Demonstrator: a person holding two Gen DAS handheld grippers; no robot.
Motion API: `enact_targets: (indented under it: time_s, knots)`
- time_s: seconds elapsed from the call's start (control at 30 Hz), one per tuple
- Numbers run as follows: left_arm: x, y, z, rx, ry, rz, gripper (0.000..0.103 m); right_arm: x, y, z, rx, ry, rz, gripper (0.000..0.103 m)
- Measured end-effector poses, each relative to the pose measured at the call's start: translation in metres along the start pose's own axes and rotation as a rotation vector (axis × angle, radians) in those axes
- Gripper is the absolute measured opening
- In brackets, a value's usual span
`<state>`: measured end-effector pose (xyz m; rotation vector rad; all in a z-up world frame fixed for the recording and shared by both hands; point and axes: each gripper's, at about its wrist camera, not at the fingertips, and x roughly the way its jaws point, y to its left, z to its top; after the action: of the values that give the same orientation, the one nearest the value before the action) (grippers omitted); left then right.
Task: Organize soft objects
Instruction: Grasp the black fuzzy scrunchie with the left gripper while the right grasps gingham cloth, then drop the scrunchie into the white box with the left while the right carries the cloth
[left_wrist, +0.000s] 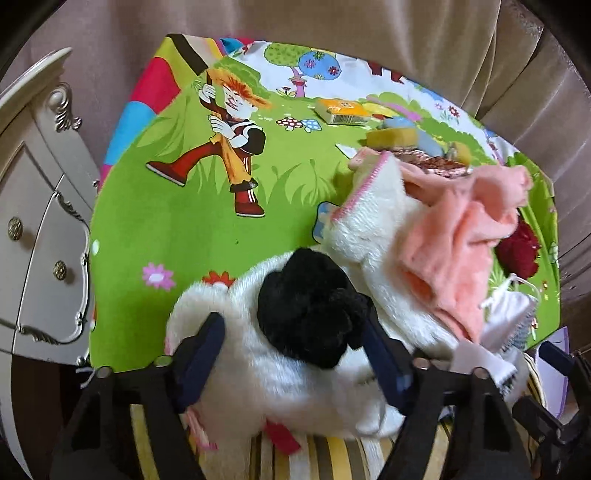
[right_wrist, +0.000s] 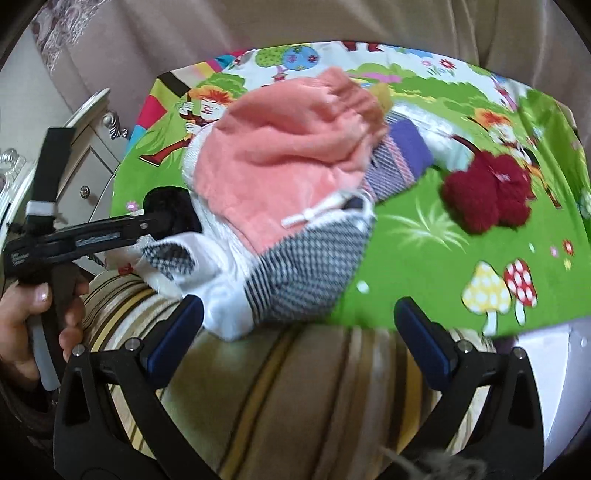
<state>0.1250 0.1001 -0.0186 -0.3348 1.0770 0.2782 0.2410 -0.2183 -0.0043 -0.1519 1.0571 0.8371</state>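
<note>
My left gripper (left_wrist: 295, 354) is shut on a white plush toy with a black patch (left_wrist: 306, 314), held at the near edge of the cartoon-print cloth (left_wrist: 177, 229). A pink fleece cloth (left_wrist: 461, 236) lies draped over the toy's far end; it also shows in the right wrist view (right_wrist: 288, 155). My right gripper (right_wrist: 299, 332) is open and empty, just in front of a white and checked fabric pouch (right_wrist: 306, 266). A dark red woolly item (right_wrist: 487, 192) lies to the right on the cloth.
A yellow sponge (left_wrist: 391, 138) and an orange box (left_wrist: 343, 110) sit at the far side. A purple striped cloth (right_wrist: 399, 158) lies behind the pink one. A white ornate cabinet (left_wrist: 37, 221) stands at the left. A striped cushion (right_wrist: 295, 387) is below my grippers. Curtains hang behind.
</note>
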Motion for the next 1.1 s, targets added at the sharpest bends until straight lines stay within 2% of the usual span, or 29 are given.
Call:
enact_targets:
  time_s: [0.03, 0.1, 0.17, 0.27, 0.37, 0.4, 0.47, 0.5, 0.57, 0.7, 0.87, 1.1]
  knots:
    - [0.002, -0.002, 0.002, 0.015, -0.001, 0.006, 0.067, 0.003, 0.003, 0.003, -0.017, -0.001, -0.001, 0.103]
    - [0.005, -0.004, 0.003, 0.037, -0.004, 0.016, 0.052, 0.009, 0.007, 0.006, -0.034, 0.004, -0.005, 0.102]
    - [0.007, -0.007, 0.004, 0.048, -0.003, 0.015, 0.042, 0.016, 0.012, 0.01, -0.045, 0.016, -0.007, 0.099]
    - [0.007, -0.01, 0.004, 0.065, -0.013, 0.013, 0.034, 0.027, 0.018, 0.013, -0.063, 0.047, -0.006, 0.092]
    - [-0.002, -0.011, 0.002, 0.067, -0.05, 0.023, 0.029, 0.036, 0.019, 0.015, -0.062, 0.079, -0.024, 0.074]
    - [-0.004, -0.011, 0.002, 0.067, -0.059, 0.025, 0.028, 0.038, 0.018, 0.015, -0.056, 0.083, -0.023, 0.062]
    - [-0.01, -0.012, 0.001, 0.066, -0.084, 0.029, 0.026, 0.042, 0.016, 0.014, -0.049, 0.106, -0.005, 0.045]
    - [-0.013, -0.012, 0.0, 0.065, -0.095, 0.032, 0.025, 0.043, 0.015, 0.013, -0.047, 0.111, 0.005, 0.032]
    - [-0.022, -0.013, -0.001, 0.064, -0.126, 0.038, 0.025, 0.043, 0.013, 0.011, -0.034, 0.107, 0.011, 0.021]
    - [-0.041, -0.017, -0.006, 0.057, -0.194, 0.03, 0.024, 0.026, 0.006, 0.007, -0.01, 0.05, 0.047, 0.018]
    - [-0.068, -0.029, -0.016, 0.073, -0.276, -0.006, 0.024, -0.005, -0.008, 0.0, 0.041, -0.031, 0.052, 0.017]
    - [-0.087, -0.047, -0.023, 0.094, -0.3, -0.041, 0.024, -0.041, -0.027, -0.007, 0.095, -0.098, 0.027, 0.017]
